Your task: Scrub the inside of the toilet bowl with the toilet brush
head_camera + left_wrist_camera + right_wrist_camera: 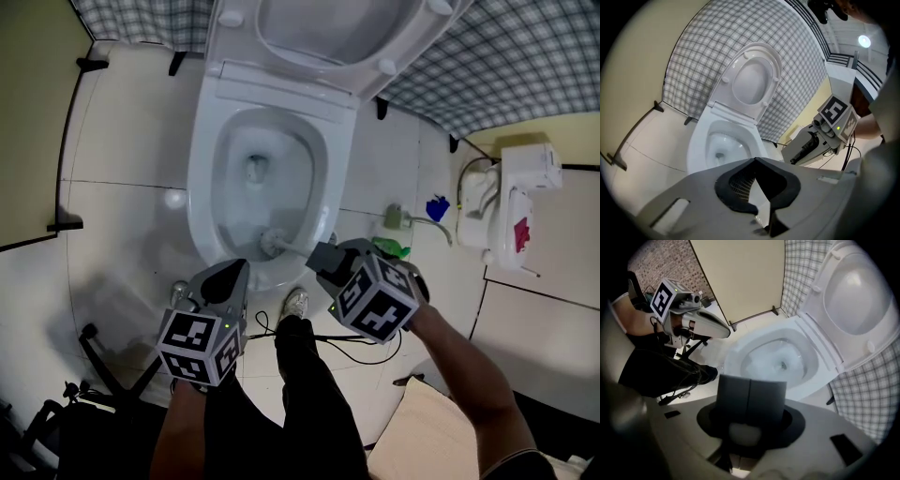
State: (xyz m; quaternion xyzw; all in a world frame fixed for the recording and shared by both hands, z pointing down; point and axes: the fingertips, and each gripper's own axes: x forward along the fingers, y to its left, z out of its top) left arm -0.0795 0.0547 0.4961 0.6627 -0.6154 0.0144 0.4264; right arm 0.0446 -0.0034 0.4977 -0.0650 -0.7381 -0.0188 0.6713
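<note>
**While the brush sits in the bowl, one pair of tongs grips it**

Pale tiled floor (pixel 122 141) fills most of the head view, backed by a grey checked wall (pixel 525 66). A white ceramic toilet (pixel 202 187) stands at the middle, with its white seat and lid (pixel 319 28) tipped up toward that wall. The person's dark trouser leg (pixel 314 403) and pale shoe (pixel 296 302) stand just before the front rim. A white boxy unit (pixel 525 187) sits at the right edge.

The right tongs (pixel 319 253) point down over the front right of the rim. They are clamped on the grey handle of the white-headed toilet brush (pixel 273 243). The brush head lies inside the bowl, against the near inner wall just below the front rim. The left tongs (pixel 234 270) hover just outside the front left of the rim, tips together with nothing between them.

A thin black cable (pixel 366 339) lies on the floor beside the shoe. A small green object (pixel 394 248) and a small blue one (pixel 438 207) lie further right.
</note>
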